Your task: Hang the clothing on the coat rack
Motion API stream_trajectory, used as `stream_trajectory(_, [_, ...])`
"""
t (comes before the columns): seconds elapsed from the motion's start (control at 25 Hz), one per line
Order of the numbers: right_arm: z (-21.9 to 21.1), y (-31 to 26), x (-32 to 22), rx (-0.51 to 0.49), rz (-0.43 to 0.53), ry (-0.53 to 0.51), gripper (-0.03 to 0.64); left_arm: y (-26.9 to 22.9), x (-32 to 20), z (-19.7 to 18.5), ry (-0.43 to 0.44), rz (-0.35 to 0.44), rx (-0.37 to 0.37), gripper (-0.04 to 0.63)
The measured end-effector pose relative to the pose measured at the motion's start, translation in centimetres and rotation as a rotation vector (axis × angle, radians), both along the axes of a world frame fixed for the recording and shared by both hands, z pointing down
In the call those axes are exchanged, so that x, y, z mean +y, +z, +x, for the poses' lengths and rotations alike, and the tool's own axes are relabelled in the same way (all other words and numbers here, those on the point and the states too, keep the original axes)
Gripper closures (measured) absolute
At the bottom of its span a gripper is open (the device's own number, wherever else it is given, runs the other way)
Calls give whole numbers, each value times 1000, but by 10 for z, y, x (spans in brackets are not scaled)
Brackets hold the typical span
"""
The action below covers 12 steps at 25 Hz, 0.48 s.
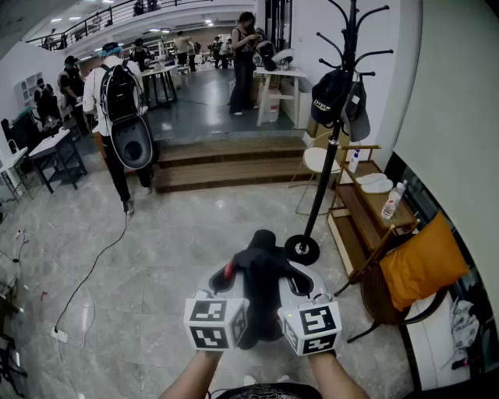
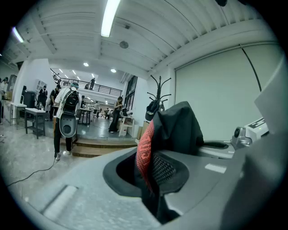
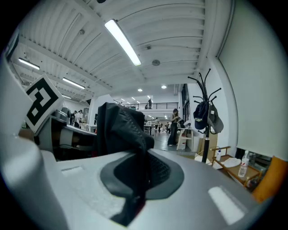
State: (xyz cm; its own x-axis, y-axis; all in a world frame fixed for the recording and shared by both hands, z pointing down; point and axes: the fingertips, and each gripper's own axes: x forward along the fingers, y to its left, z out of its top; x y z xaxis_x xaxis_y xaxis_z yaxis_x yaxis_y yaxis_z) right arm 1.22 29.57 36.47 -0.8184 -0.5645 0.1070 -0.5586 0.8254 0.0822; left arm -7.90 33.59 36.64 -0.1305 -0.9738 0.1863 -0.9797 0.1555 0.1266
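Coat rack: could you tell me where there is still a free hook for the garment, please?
The upper hooks are bare on both sides of the pole. The lowest hooks are crowded: a dark cap and a grey cap hang there side by side.

Bright ceiling strip lights [image 3: 123, 42] give even light; fisheye edges curve, nearest surfaces blurred

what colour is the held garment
Black garment with a red part; left gripper view shows it best.
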Motion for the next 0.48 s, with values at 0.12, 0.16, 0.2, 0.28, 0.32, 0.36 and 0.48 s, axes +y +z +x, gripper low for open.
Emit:
stream_trajectory(0.12, [0, 1, -2, -1, 0, 7, 606, -1, -1, 0, 7, 4, -7, 560])
stream_trajectory(0.16, [0, 0, -2, -4, 0, 11, 606, -2, -2, 0, 11, 5, -7, 560])
stream_trajectory(0.2, [1, -1, -3, -9, -1, 15, 606, -2, -2, 1, 15, 6, -7, 560])
stream_trajectory(0.28, [2, -3, -4, -17, -1, 25, 606, -3, -3, 2, 24, 8, -7, 560])
stream_trajectory(0.32, [3, -3, -5, -20, -1, 30, 606, -3, -3, 3, 28, 9, -8, 560])
stream_trajectory(0.36, [3, -4, -6, -21, -1, 34, 606, -3, -3, 3, 32, 9, -9, 560])
stream_trajectory(0.48, [2, -4, -9, -26, -2, 44, 606, -3, -6, 3, 41, 6, -8, 560])
